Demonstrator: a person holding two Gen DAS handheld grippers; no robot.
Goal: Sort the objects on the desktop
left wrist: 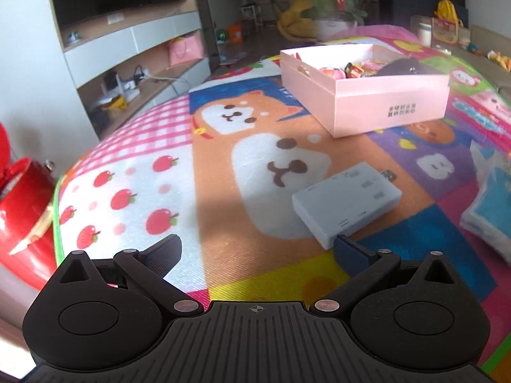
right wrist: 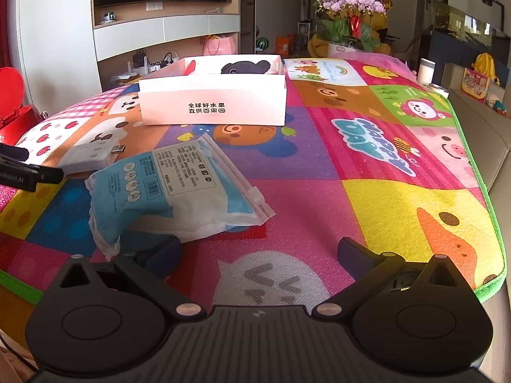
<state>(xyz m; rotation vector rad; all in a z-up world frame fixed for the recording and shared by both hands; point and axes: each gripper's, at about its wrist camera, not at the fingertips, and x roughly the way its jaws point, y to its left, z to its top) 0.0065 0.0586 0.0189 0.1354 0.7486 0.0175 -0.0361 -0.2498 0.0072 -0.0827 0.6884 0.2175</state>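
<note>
A bright cartoon play mat (right wrist: 319,159) covers the table in a living room.

Both the left gripper (left wrist: 257,249) and right gripper (right wrist: 258,252) are spread wide, empty. In front of the pink box (left wrist: 367,95): white adapter (left wrist: 346,201) by the left fingertip, blue-white pouch (right wrist: 179,191) beside it.
</note>
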